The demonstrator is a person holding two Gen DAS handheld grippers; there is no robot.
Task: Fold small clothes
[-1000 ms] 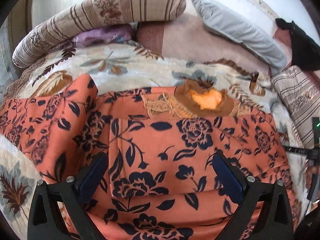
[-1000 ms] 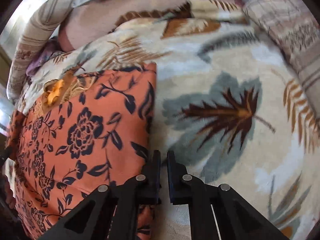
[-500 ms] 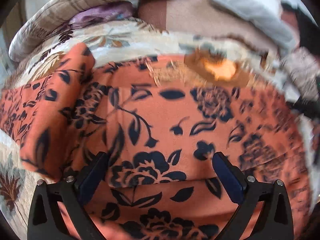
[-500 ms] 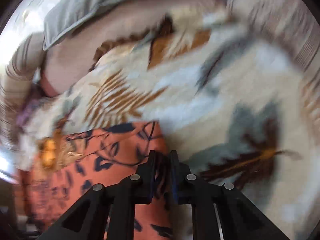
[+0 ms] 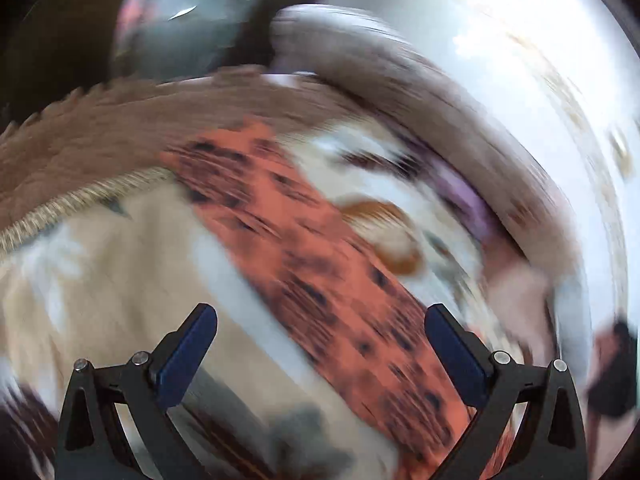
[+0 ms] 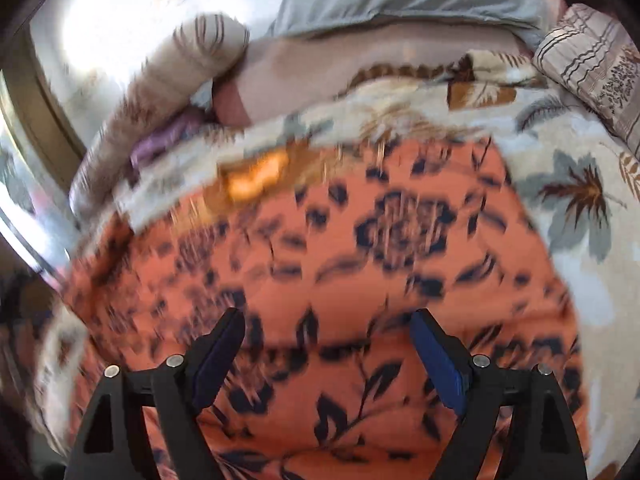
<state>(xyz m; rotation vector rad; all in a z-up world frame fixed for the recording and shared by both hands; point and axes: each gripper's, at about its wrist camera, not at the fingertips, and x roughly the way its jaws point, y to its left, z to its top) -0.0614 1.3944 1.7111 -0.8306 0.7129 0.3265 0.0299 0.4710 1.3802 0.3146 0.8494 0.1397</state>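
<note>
An orange garment [image 6: 360, 264] with a dark floral print lies flat on a leaf-patterned bedspread [image 6: 576, 200], its brown neckline [image 6: 256, 176] toward the pillows. My right gripper [image 6: 328, 340] hovers over the garment's middle; its jaws are opening wide with nothing pinched between them. In the blurred left wrist view a strip of the same orange garment [image 5: 320, 264] runs diagonally across the bedspread [image 5: 120, 272]. My left gripper [image 5: 320, 344] stands open above it, with the strip passing under its right finger and nothing gripped.
A striped bolster [image 6: 176, 76], a grey pillow [image 6: 400, 0] and a patterned cushion [image 6: 596, 68] line the bed's far side. A purple cloth [image 6: 168, 140] is tucked under the bolster. A brown fringed blanket edge [image 5: 100, 136] borders the bedspread.
My right gripper let go of the garment's edge, opened wide and swung left over its middle. The left gripper, still open, swung sharply left toward the sleeve side; its view is smeared.
</note>
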